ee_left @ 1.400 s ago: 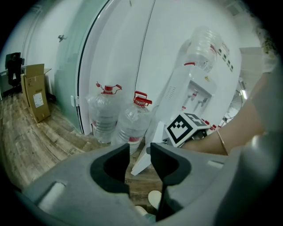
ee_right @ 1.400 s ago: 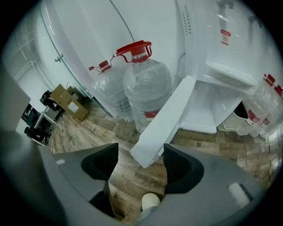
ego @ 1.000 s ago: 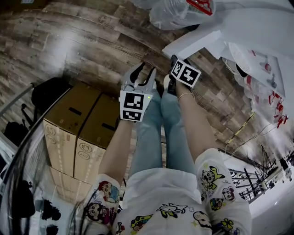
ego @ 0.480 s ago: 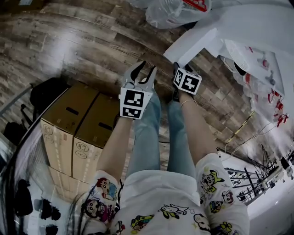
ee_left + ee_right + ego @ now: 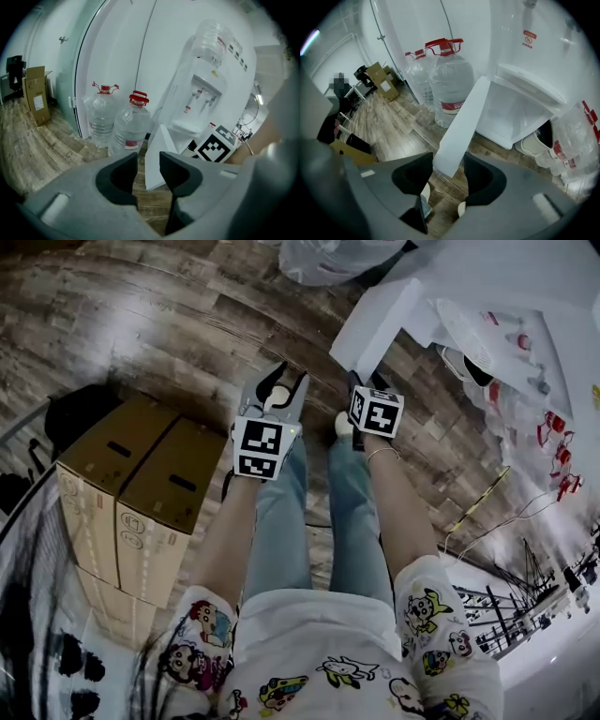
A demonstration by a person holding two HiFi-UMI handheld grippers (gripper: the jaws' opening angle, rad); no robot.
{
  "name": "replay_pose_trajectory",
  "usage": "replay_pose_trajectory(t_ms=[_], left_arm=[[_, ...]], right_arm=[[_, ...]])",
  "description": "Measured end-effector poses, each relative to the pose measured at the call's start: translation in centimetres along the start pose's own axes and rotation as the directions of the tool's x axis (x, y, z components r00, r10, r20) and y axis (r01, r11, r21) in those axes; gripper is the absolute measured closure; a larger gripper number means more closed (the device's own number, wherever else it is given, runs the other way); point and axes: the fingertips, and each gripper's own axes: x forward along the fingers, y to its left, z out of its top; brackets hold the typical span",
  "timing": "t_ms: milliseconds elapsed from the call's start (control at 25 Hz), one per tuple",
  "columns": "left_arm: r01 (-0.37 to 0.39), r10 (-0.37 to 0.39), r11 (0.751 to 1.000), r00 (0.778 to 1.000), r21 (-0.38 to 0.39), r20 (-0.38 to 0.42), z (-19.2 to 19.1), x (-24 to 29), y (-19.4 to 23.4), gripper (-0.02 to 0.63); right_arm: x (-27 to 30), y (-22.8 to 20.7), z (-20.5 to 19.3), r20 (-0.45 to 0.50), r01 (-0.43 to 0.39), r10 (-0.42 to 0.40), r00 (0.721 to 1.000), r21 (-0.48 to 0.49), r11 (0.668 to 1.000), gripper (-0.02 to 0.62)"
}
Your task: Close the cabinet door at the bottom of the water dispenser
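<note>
The white water dispenser (image 5: pixel 200 96) stands against the wall with its bottom cabinet (image 5: pixel 520 115) open. Its white door (image 5: pixel 378 322) (image 5: pixel 461 123) (image 5: pixel 159 157) swings out over the wood floor. My right gripper (image 5: pixel 362 381) (image 5: pixel 447 174) points steeply down right at the door's free lower corner. Its jaws have just been closing and remain open. The corner shows in the gap between them, and no pad presses on it. My left gripper (image 5: pixel 278 388) (image 5: pixel 148 163) hangs open and empty a little left of the door, pointing at it.
Two big water bottles (image 5: pixel 131 129) (image 5: pixel 450 79) stand on the floor left of the dispenser. Cardboard boxes (image 5: pixel 131 488) and a black bag (image 5: pixel 80 413) sit to my left. More plastic bottles (image 5: pixel 576 140) and a white bucket (image 5: pixel 539 138) crowd the dispenser's right side.
Both grippers have moved forward toward the open door. The right gripper has rolled and now sits at the door's lower corner. The boxes have slid left in the head view.
</note>
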Motion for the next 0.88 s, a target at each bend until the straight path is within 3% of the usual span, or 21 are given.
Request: replay_pose_trajectory(t_ms=[560,880], left_arm=[[0.001,0.0,0.999,1.0,-0.054,0.022,-3.9,4.4,-11.2,0.465],[-0.035,0.038,0.995,0.999,-0.091,0.027,-5.4,5.6,-13.8,0.465]], right_arm=[[-2.6,-12.6,-3.8,0.006,-0.003,0.004,1.0,-0.137,0.991,0.419],[-2.8,-16.9,-3.4,0.049,-0.003,0.012,0.999,-0.176,0.984,0.423]])
